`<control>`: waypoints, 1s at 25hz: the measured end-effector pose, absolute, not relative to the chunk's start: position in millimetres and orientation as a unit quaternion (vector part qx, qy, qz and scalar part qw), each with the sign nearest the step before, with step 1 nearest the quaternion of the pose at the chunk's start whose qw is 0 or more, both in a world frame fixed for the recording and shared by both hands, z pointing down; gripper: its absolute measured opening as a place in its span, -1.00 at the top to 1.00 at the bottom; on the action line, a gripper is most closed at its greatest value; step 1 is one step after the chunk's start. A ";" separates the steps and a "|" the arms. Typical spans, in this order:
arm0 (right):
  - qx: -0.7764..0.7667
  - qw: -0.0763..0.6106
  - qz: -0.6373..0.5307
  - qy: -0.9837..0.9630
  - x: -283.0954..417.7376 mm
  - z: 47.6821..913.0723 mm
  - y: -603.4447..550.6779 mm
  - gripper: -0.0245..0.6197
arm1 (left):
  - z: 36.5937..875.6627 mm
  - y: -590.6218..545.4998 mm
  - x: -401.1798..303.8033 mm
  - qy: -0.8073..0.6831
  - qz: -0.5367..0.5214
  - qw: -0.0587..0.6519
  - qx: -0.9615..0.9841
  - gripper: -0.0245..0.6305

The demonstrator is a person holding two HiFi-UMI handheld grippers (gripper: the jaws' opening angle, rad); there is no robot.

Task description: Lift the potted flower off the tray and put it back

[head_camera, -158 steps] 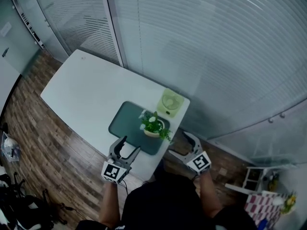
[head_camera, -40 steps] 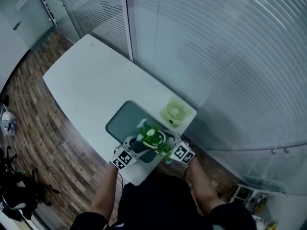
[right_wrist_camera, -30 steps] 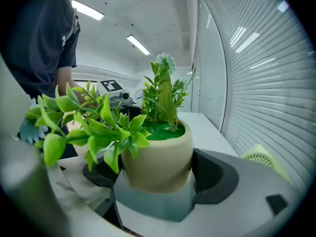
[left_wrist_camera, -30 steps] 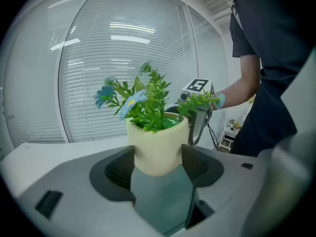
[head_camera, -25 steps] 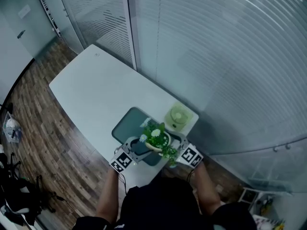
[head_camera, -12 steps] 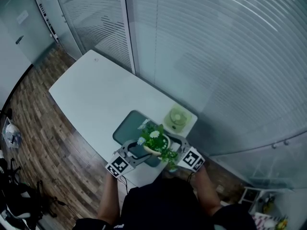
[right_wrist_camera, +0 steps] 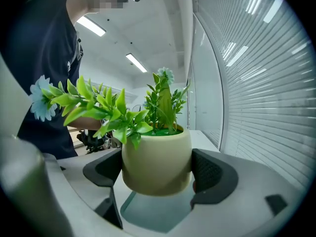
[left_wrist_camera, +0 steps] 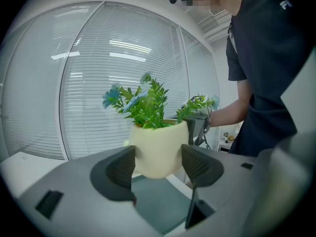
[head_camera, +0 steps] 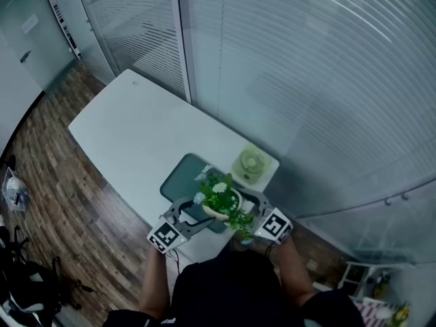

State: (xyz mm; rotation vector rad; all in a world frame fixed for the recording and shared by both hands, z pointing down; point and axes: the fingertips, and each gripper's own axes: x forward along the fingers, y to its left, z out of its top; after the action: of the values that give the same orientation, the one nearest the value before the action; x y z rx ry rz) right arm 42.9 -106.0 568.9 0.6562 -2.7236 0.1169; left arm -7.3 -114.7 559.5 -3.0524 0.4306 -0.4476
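Potted flower [head_camera: 221,201]: hanging at lower centre of the head view, seemingly just clear of the tray [head_camera: 178,178]; pot upright, leaves spilling toward the lower right.
Left gripper [left_wrist_camera: 158,163]: pinching the cream pot at centre of the left gripper view, one jaw pressing each side of the lower wall.
Right gripper [right_wrist_camera: 157,174]: pinching the same pot from the opposite side, jaws hugging the belly at centre of the right gripper view.
Tray: lying on the counter [head_camera: 129,125], under and to the upper left of the pot, showing a bare dark green surface.
Fan [head_camera: 251,163]: standing just beside the tray, to the upper right of the pot.
Step in hand: probably holding the pot aloft, ahead of lowering.
Doing it well: moving both grippers together at matching height and pace; squeezing evenly, guarding against slipping on the rounded wall; holding the pot level; lowering straight onto the bare middle of the tray, steering away from the fan; releasing only after feeling the base resting flat.
Risk: tilting or twisting from uneven pace between the two sides.
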 end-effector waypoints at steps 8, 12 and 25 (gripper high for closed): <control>0.232 0.171 0.041 -0.957 42.4 568.2 -95.4 -0.34 | 553.8 -103.6 -10.0 0.142 -0.130 0.000 -0.981 0.05; 0.225 0.166 0.034 -0.960 38.2 563.4 -94.0 -0.34 | 553.7 -101.6 -11.6 0.147 -0.124 -0.005 -0.981 0.05; 0.219 0.159 0.030 -0.962 36.9 558.8 -88.1 -0.34 | 548.8 -96.2 -14.8 0.150 -0.118 -0.024 -0.981 0.05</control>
State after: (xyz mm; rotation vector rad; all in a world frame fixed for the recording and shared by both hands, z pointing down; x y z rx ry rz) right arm 36.9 -88.1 558.8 0.6256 -2.7499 0.0847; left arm -14.8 -96.2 548.8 -3.1313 0.4777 -0.3757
